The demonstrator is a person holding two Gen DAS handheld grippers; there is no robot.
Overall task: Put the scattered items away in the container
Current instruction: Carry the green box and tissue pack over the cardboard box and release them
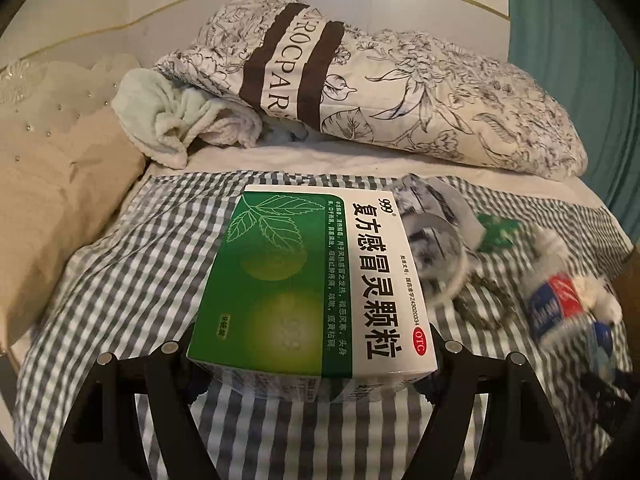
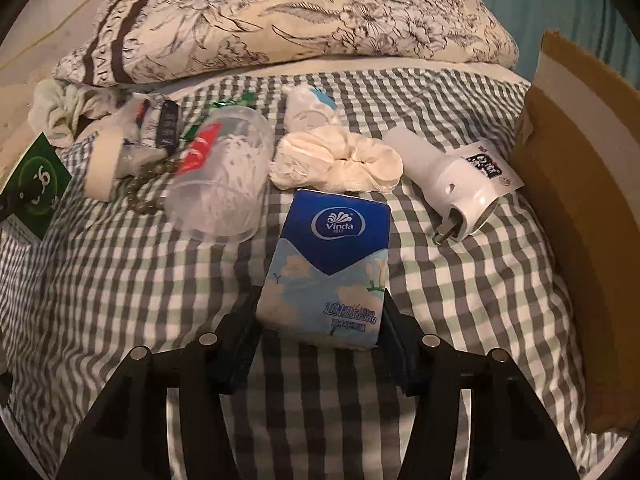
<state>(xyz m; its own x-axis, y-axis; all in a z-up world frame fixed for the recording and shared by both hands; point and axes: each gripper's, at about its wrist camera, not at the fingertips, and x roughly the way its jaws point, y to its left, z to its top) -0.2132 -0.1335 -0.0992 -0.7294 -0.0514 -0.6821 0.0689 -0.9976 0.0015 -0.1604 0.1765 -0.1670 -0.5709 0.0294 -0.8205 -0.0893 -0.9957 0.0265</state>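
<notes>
My left gripper (image 1: 312,354) is shut on a green and white medicine box (image 1: 308,280), held above the checked cloth; the box also shows at the left edge of the right wrist view (image 2: 38,176). My right gripper (image 2: 320,320) is shut on a blue Vinda tissue pack (image 2: 328,264). The cardboard box (image 2: 576,184) stands at the right. On the cloth lie a clear tub of white sticks (image 2: 224,184), a bead bracelet (image 2: 148,188), a cream scrunchie (image 2: 336,160), a white plug-in device (image 2: 456,184) and a small white packet (image 2: 308,108).
A floral pillow (image 2: 304,20) lies across the back of the bed, with a pale crumpled towel (image 1: 172,120) at its left end. A beige cushion (image 1: 52,208) is at the far left. A roll of tape (image 2: 106,164) lies by the bracelet.
</notes>
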